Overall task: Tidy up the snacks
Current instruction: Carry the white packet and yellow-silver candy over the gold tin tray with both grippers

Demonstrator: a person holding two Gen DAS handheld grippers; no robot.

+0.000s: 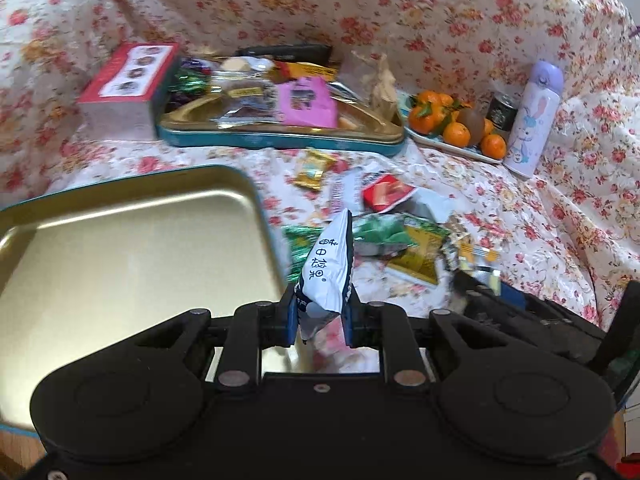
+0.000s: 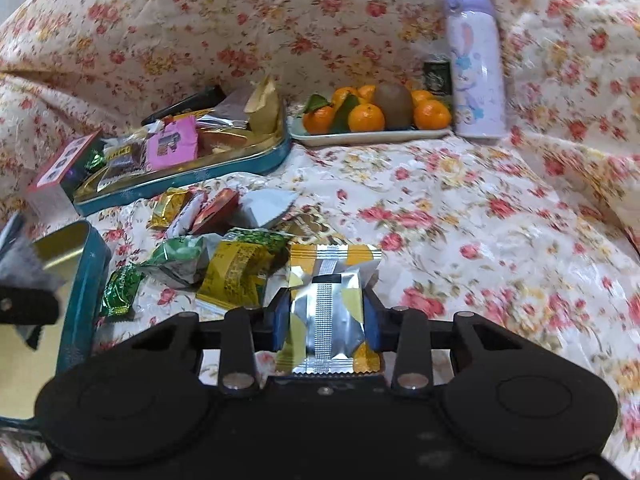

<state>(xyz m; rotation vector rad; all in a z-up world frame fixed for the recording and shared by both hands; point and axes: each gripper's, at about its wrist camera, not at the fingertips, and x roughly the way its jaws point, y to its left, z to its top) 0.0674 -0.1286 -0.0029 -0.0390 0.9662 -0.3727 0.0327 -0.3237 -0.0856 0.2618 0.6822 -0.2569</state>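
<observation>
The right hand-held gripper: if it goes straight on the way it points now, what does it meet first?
Probably only the flowered cloth; the right hand-held gripper already holds the silver-yellow packet, though depth is unclear.

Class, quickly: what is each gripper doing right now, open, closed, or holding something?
Left gripper: closed on a white and blue snack packet.
Right gripper: closed on a silver and yellow snack packet.

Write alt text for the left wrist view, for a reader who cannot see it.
The left tool is shut on a white and blue snack packet, held just right of an empty gold tray. Loose snack packets lie ahead on a floral cloth, with a fuller tray, a plate of oranges and a purple bottle behind.
</observation>
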